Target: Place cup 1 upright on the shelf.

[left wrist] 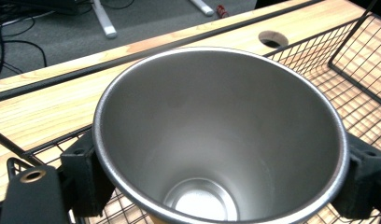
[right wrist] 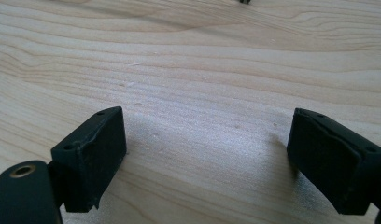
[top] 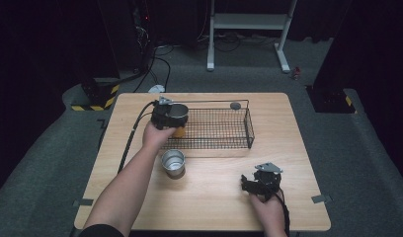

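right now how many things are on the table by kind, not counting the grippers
steel cups: 2, one held in the left gripper at the basket's left end, one standing on the table
wire baskets: 1
total: 3

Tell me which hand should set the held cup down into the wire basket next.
Left. Its tongs already clamp the steel cup at the wire basket, at its left end. The right tongs hang open and hold nothing, low over the bare table, well short of the basket.
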`<state>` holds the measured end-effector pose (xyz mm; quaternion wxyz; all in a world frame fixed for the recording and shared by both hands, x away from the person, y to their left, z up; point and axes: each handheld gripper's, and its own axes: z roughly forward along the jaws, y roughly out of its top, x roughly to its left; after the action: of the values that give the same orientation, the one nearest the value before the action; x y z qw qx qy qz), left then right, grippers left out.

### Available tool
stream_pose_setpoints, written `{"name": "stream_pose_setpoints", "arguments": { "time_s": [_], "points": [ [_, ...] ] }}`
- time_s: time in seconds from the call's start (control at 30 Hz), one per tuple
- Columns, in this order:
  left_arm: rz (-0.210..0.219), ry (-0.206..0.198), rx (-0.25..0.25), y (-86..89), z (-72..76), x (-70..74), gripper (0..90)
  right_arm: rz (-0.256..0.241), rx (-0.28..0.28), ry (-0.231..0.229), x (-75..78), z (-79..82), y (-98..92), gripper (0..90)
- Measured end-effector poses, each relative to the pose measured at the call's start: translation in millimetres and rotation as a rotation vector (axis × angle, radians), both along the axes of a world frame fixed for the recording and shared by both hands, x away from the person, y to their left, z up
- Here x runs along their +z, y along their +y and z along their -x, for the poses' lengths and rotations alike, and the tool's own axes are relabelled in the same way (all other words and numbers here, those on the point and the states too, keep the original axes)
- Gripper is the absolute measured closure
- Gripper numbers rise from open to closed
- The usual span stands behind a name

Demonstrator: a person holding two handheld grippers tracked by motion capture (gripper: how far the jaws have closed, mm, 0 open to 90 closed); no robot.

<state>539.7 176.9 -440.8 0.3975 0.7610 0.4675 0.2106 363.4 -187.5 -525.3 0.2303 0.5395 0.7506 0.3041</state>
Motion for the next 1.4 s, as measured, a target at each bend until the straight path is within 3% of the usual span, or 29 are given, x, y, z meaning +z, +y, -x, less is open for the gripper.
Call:
{"name": "stream_pose_setpoints", "arguments": {
  "time_s": [0.33, 0.47, 0.73, 1.0, 1.13, 1.33, 1.4],
  "points": [
    [-0.010, 0.037, 0.010, -0.3, -0.6, -1.7, 13.6, -0.001, 0.000, 0.002, 0.0, 0.4, 0.1, 11.7],
    [0.013, 0.045, 0.016, -0.4, -1.9, -0.9, 13.6, -0.001, 0.000, 0.002, 0.0, 0.4, 0.1, 11.7],
    [-0.033, 0.058, 0.014, -5.1, -2.7, -2.2, 13.6, -0.001, 0.000, 0.001, 0.0, 0.4, 0.1, 11.7],
    [-0.048, 0.065, 0.014, -7.8, -3.4, -2.9, 13.5, -0.001, 0.001, 0.001, 0.0, 0.5, 0.1, 11.8],
    [-0.029, 0.078, 0.022, -8.5, -5.4, -2.4, 13.6, 0.000, 0.002, 0.001, 0.0, 0.5, 0.0, 11.7],
    [-0.065, 0.085, 0.020, -11.2, -6.1, -3.1, 13.6, 0.000, 0.002, 0.001, 0.0, 0.6, 0.1, 11.8],
    [-0.059, 0.091, 0.021, -12.1, -5.7, -4.1, 13.6, 0.000, 0.002, 0.001, 0.0, 0.6, 0.1, 11.8]
  ]
}}
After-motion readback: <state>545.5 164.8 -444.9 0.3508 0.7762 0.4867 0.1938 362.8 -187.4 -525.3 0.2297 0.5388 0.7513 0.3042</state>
